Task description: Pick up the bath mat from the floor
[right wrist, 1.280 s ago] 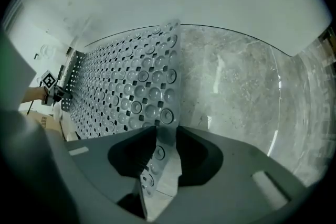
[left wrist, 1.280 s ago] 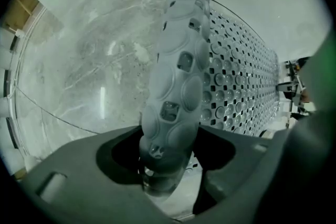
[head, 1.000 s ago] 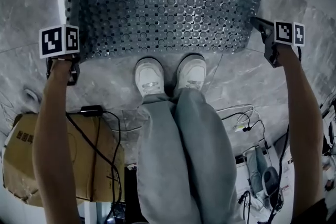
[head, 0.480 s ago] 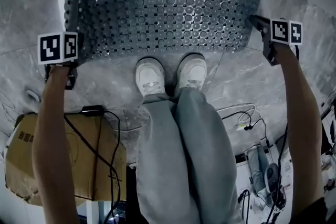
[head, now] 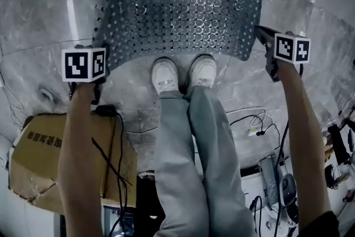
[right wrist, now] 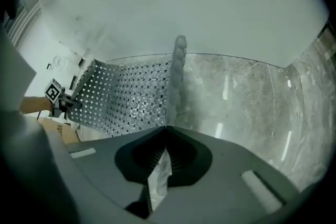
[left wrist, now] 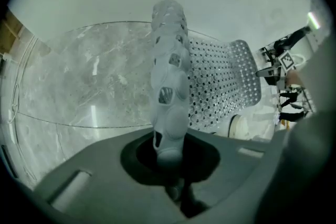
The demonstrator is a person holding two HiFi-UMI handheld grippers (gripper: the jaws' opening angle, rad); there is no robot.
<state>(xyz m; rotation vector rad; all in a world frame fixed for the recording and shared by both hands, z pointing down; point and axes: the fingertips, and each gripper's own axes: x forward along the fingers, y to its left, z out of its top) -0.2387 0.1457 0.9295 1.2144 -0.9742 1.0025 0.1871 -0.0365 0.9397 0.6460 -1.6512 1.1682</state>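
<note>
- The left gripper (head: 101,58) is clamped tight on the near left corner of the bath mat (head: 177,8). In the left gripper view, a fold of the mat's edge stands pinched between its jaws.
- The right gripper (head: 259,37) is closed just as firmly on the near right corner, with a thin strip of mat caught in the jaws.
- The grey, hole-studded mat stretches between the two grippers across the upper middle of the head view, its near edge raised above the marble floor (head: 39,14).
- The person's white shoes (head: 166,76) stand just below that edge, mid-frame.
- A cardboard box (head: 44,158) sits lower left and loose cables (head: 252,119) lie lower right.
</note>
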